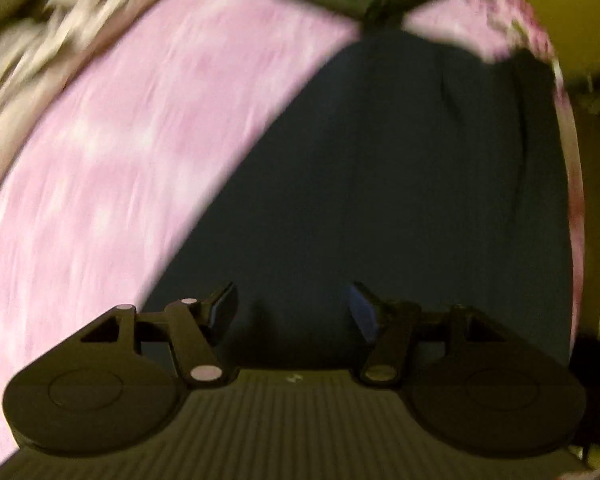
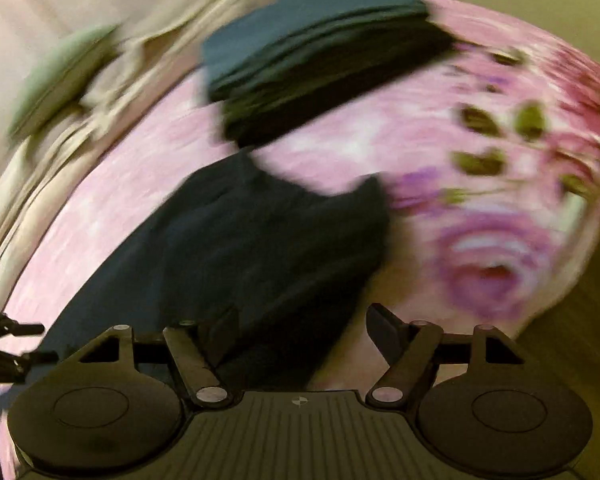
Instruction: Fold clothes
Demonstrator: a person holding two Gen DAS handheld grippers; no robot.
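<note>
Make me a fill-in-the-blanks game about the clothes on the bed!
1. The dark garment lies spread on a sheet that is mostly ____ in colour.
2. Both the left gripper and the right gripper are ____, holding nothing.
3. The stack of folded clothes lies ____ the dark garment, at the far end.

Missing words: pink; open; beyond
</note>
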